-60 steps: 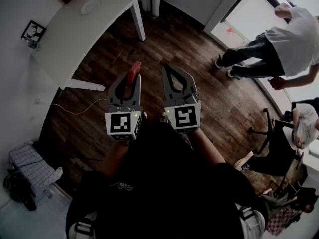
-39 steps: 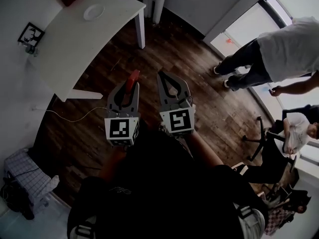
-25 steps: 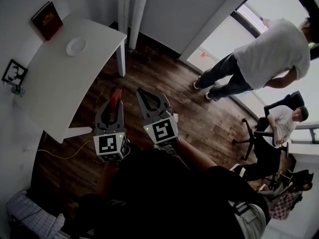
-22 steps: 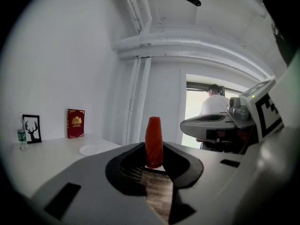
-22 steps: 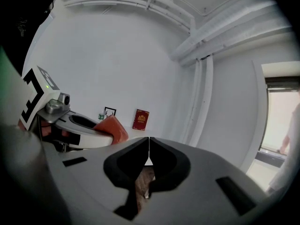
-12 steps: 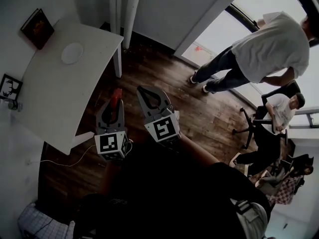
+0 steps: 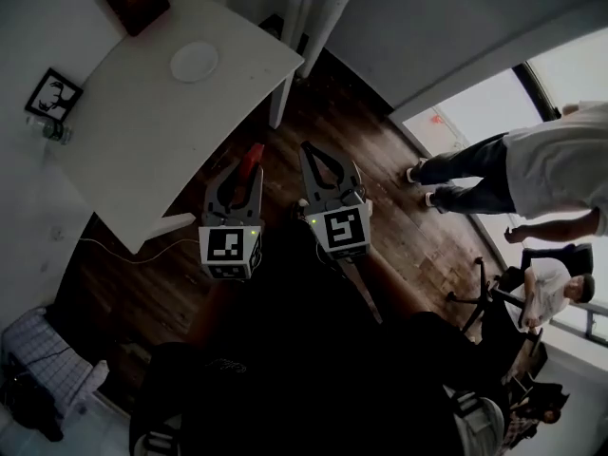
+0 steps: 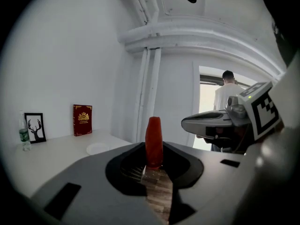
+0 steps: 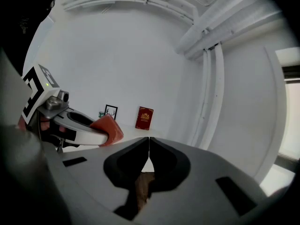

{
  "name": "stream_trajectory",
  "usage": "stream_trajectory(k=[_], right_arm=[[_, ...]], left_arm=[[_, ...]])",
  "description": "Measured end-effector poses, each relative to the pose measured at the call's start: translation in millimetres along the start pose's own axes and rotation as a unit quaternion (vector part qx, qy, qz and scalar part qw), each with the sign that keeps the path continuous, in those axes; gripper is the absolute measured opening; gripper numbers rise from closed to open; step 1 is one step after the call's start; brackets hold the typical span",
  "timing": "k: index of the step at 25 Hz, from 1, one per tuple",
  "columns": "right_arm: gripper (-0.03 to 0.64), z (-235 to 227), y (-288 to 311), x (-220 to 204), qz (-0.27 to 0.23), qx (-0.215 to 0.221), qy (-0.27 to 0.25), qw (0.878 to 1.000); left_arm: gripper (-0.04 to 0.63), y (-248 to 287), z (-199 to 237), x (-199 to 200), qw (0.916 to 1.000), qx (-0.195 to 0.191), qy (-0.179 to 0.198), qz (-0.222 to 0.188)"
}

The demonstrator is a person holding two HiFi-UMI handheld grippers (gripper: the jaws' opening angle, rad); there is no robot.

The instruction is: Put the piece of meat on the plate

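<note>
Left gripper view: left gripper (image 8: 152,159) pinches slim red piece of meat (image 8: 153,139); right gripper (image 9: 148,140) pressed together, empty. Keep grip firm until directly over round white plate (image 7: 195,62).

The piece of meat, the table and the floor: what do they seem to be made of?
The piece of meat looks like a smooth red-orange plastic or rubber replica, evenly coloured, glossy. The table: white, matte, probably painted or laminated board. The floor: dark wood planks, visible grain and seams.
</note>
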State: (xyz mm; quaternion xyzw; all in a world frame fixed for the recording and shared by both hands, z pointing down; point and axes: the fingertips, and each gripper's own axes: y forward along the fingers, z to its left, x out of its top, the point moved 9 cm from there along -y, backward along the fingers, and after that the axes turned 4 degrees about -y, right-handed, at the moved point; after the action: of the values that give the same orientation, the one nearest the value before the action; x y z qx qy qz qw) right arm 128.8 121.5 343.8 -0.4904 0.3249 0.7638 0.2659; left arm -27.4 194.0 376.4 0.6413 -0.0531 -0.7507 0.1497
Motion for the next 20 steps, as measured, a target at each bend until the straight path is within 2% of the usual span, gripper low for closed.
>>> stream_trajectory(k=[7, 13, 20], right_arm=[[0.023, -44.7, 49.0, -8.1, -0.043, 0.061, -0.004, 0.997], [0.021, -73.1, 77.1, -25.2, -0.047, 0.103, 0.012, 0.993], [0.023, -86.2, 107.2, -29.8, -0.061, 0.17, 0.014, 0.984]], left_arm=[[0.087, 48.6, 0.9, 26.5, 0.9984, 0.055, 0.011, -0.003], [0.087, 81.6, -5.8, 29.8, 0.9958, 0.09, 0.013, 0.007], [0.089, 94.1, -0.9, 31.1, 0.9887, 0.138, 0.037, 0.047]])
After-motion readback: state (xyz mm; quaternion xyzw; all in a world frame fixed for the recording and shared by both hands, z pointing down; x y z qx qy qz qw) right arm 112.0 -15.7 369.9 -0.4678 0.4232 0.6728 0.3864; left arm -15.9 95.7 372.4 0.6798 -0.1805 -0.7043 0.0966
